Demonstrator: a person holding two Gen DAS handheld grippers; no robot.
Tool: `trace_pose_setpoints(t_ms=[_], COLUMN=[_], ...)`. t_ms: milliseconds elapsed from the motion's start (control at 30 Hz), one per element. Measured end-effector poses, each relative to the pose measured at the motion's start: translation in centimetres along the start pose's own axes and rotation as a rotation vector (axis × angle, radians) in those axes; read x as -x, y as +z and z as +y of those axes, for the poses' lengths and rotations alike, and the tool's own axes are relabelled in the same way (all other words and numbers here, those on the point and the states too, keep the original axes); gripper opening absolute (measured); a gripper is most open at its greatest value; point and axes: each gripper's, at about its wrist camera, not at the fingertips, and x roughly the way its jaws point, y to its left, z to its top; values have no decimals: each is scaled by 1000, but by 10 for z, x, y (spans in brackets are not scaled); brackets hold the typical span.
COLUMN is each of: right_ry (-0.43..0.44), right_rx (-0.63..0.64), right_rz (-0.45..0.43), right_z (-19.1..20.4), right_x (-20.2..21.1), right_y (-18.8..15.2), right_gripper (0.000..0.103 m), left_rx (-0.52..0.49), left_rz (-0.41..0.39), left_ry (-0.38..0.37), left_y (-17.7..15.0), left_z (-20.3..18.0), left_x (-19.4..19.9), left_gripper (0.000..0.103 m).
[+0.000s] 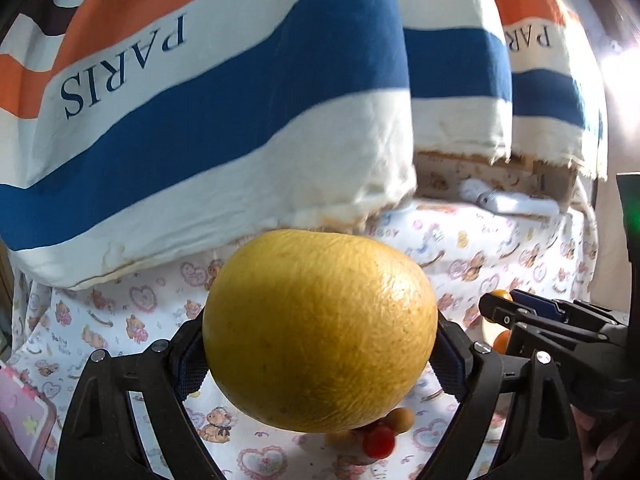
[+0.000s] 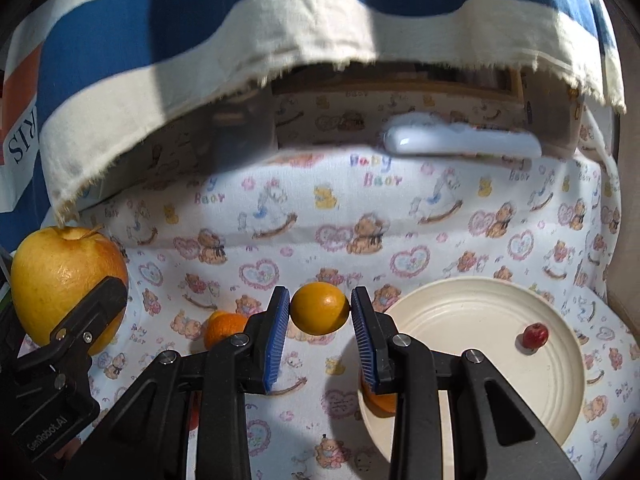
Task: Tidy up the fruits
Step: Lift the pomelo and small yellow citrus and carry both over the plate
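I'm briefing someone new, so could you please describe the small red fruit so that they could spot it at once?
Look for the cream plate on the bear-print cloth, right of the right gripper. The small red fruit sits alone on the plate's right side. It is dark red, unlike the orange fruit in that gripper.
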Motion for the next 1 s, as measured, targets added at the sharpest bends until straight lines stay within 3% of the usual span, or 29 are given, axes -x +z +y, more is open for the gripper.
trace_pose_setpoints(t_ms=[200, 300, 500, 733, 1000], right_ry=[-23, -69, -122, -106, -98], right_rx=[2, 23, 27, -23, -37], right_rz=[-54, -75, -71, 39, 212], right_z=[-29, -55, -109, -145, -174], right_x=[30, 45, 57, 41, 19], right_y=[13, 14, 8, 7, 2], right_gripper=[33, 33, 33, 33, 33], left_rx=[-19, 28, -9, -52, -68], left_rz=[-25, 5, 25, 36, 186], left_ry=[-45, -88, -128, -202, -310], left_y=[7, 11, 13, 26, 29], left_z=[-21, -23, -49, -107, -176], left_x=[2, 2, 6, 4, -45], left_gripper=[89, 89, 89, 89, 89])
